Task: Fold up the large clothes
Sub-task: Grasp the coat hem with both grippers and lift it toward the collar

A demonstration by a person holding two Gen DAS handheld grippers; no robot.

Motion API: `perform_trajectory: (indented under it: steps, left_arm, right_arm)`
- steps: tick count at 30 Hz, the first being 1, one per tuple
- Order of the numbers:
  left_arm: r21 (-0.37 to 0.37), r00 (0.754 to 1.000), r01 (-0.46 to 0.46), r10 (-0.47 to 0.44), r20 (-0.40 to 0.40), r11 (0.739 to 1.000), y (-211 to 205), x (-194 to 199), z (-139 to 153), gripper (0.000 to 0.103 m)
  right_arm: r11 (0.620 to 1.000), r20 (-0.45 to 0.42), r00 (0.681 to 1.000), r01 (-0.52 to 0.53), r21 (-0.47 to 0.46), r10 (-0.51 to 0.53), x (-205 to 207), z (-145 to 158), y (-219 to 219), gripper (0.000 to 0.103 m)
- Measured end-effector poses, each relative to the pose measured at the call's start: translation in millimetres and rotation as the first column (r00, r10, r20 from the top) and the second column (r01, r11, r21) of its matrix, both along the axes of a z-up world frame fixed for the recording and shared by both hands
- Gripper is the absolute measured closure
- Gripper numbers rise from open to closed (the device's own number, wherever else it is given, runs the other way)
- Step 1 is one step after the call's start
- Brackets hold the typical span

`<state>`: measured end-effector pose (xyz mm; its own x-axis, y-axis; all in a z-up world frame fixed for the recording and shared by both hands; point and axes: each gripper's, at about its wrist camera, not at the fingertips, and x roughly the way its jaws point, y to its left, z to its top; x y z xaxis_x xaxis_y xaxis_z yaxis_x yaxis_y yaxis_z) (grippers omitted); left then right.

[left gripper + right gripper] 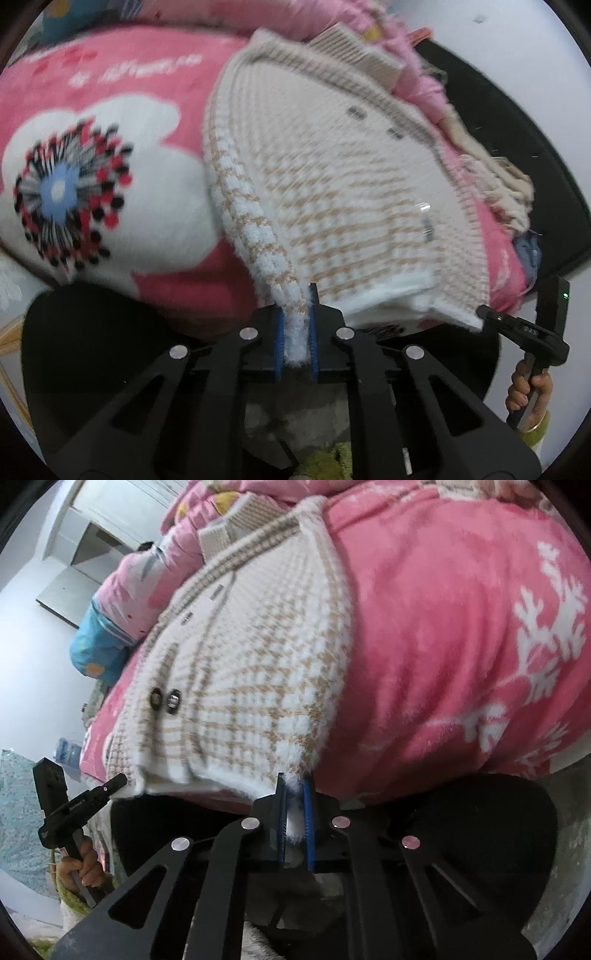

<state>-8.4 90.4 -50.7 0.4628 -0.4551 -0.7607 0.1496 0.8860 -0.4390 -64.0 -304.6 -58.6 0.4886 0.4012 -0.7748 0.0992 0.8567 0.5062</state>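
Both tongs, left (295,325) and right (294,805), clamp the cardigan's (332,177) hem corners; best lift evenly, keeping it taut

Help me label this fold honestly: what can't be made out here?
- Cardigan far sleeve and collar: both views, motion blur and bunched bedding.
- Its underside: against the pink blanket.
- Fabric inside left gripper and right gripper: hidden by blue pads.

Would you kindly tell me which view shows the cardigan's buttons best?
The right wrist view: two buttons on the cardigan sit close and fairly sharp. The left wrist view shows the buttons only small and blurred.
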Motion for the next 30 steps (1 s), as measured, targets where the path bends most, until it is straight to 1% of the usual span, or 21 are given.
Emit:
perform_trajectory:
  steps: [3, 5, 7, 9, 11, 14, 17, 19, 22, 23, 25, 28, 30]
  left_arm:
    - [-0.064, 0.996, 0.025, -0.019, 0.086, 0.998, 2.9, -5.5, 27.9, 0.094]
    - [-0.086, 0.991, 0.021, -0.010, 0.131, 0.996, 6.1, -5.3, 44.2, 0.095]
    - [-0.112, 0.987, 0.002, 0.016, 0.163, 0.994, 14.7, -2.7, 57.2, 0.095]
    - [-0.130, 0.983, -0.042, 0.064, 0.175, 0.991, 23.9, 5.7, 65.3, 0.095]
    - [-0.147, 0.981, -0.093, 0.116, 0.158, 0.985, 36.3, 12.8, 65.3, 0.095]
    - [-0.210, 0.984, -0.136, 0.157, 0.087, 0.968, 56.4, 16.9, 52.7, 0.095]
    - [-0.238, 0.984, -0.154, 0.170, 0.047, 0.959, 67.8, 12.4, 41.2, 0.095]
    - [-0.268, 0.984, -0.159, 0.175, 0.036, 0.950, 73.1, 13.8, 40.7, 0.095]
    - [-0.296, 0.981, -0.153, 0.181, 0.068, 0.943, 81.0, 24.2, 52.5, 0.095]
    - [-0.309, 0.980, -0.146, 0.180, 0.083, 0.940, 82.6, 32.0, 58.9, 0.095]
    - [-0.310, 0.978, -0.132, 0.174, 0.111, 0.941, 80.4, 51.1, 70.1, 0.095]
    - [-0.296, 0.978, -0.114, 0.159, 0.132, 0.948, 74.6, 82.1, 79.2, 0.095]
    - [-0.284, 0.981, -0.111, 0.150, 0.121, 0.952, 71.2, 111.4, 79.6, 0.094]
  right_arm:
    - [1.000, 0.073, 0.997, -0.004, -0.002, 0.004, -1.3, 28.5, 2.8, 0.095]
    - [1.000, 0.122, 0.993, -0.005, -0.016, 0.007, 0.5, 47.7, 4.1, 0.096]
    - [0.999, 0.162, 0.987, 0.008, -0.033, -0.003, 4.2, 62.8, 1.3, 0.096]
    - [0.999, 0.184, 0.983, 0.033, -0.038, -0.026, 6.3, 70.8, -9.0, 0.096]
    - [0.998, 0.182, 0.982, 0.057, -0.018, -0.053, 9.3, 72.6, -18.6, 0.096]
    - [0.997, 0.160, 0.984, 0.080, 0.014, -0.081, 8.8, 67.8, -26.6, 0.096]
    - [0.995, 0.147, 0.985, 0.089, 0.044, -0.094, 8.6, 65.1, -26.2, 0.096]
    - [0.994, 0.169, 0.981, 0.085, 0.061, -0.094, 15.6, 72.6, -28.0, 0.096]
    - [0.995, 0.223, 0.971, 0.077, 0.068, -0.090, 39.0, 92.4, -28.9, 0.096]
    - [0.995, 0.242, 0.966, 0.074, 0.068, -0.088, 49.5, 99.3, -30.4, 0.096]
    - [0.996, 0.266, 0.960, 0.068, 0.061, -0.082, 69.9, 108.0, -30.9, 0.096]
    - [0.997, 0.274, 0.959, 0.066, 0.047, -0.076, 113.6, 106.8, -33.3, 0.096]
    - [0.996, 0.257, 0.962, 0.075, 0.058, -0.087, 142.7, 99.4, -37.4, 0.096]
